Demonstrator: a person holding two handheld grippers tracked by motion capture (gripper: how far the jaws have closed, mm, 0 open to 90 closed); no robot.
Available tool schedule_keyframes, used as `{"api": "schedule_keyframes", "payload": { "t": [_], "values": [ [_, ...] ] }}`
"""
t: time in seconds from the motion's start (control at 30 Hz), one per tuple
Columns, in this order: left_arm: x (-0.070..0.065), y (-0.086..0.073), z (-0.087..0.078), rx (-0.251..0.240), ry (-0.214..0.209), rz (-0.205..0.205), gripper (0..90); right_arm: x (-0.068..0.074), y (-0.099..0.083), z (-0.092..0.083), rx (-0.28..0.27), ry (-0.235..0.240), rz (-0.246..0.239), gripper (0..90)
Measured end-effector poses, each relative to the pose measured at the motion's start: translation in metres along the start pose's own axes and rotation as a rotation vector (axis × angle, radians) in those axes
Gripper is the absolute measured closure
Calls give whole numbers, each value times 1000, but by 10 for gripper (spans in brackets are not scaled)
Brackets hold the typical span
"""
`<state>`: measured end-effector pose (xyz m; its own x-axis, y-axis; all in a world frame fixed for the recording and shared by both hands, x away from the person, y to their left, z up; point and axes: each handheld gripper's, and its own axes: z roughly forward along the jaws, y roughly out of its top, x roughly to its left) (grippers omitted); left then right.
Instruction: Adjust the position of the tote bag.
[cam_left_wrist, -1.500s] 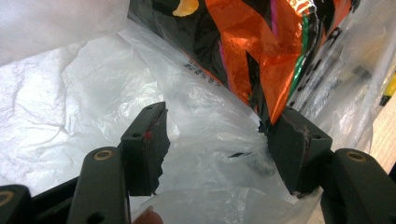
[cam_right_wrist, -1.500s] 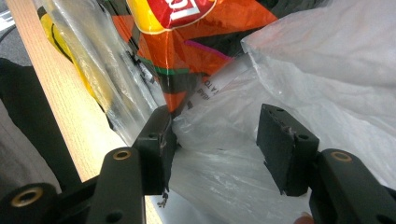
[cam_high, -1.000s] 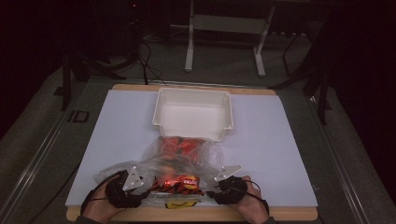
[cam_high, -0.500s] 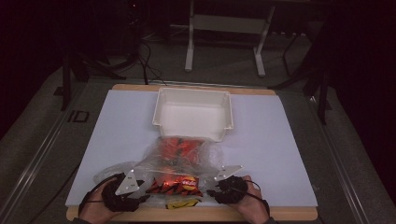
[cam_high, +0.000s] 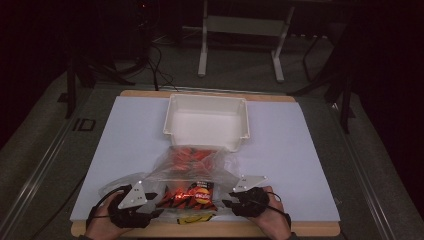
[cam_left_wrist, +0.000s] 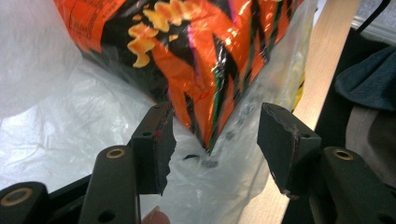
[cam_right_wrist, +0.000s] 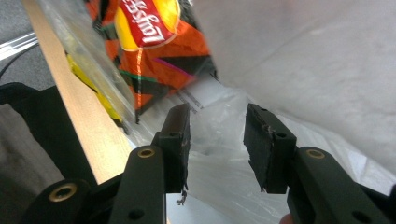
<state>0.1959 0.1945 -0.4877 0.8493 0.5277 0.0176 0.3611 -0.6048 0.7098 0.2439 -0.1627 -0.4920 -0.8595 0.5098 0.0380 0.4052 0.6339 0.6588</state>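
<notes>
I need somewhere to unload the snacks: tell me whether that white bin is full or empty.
Empty: the high view looks straight into the white bin and shows bare floor; the chip bags lie in the clear plastic bag.

two black jaws stick up from the bottom of the frame with a clear gap between them, so the left gripper (cam_left_wrist: 212, 135) is standing apart, not pinching. the orange and black chip bag (cam_left_wrist: 196, 60) fills the top middle, its lower corner dipping right into that gap. crinkly clear plastic bag (cam_left_wrist: 60, 126) spreads over the left side. a wooden table edge (cam_left_wrist: 317, 79) runs down the right.
</notes>
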Motion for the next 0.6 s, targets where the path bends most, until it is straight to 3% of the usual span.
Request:
{"api": "schedule_keyframes", "payload": {
  "t": [0.13, 0.37, 0.6],
  "values": [
    [-4, 2, -5, -11, -20, 1, 478, 2, 2, -5, -10, 6, -14, 624],
    [-8, 6, -11, -23, 10, -19, 520, 6, 5, -11, -34, 23, -26, 674],
    [-12, 1, -23, -64, 106, -46, 592, 10, 7, -20, -95, 28, -48, 824]
  ]
}}
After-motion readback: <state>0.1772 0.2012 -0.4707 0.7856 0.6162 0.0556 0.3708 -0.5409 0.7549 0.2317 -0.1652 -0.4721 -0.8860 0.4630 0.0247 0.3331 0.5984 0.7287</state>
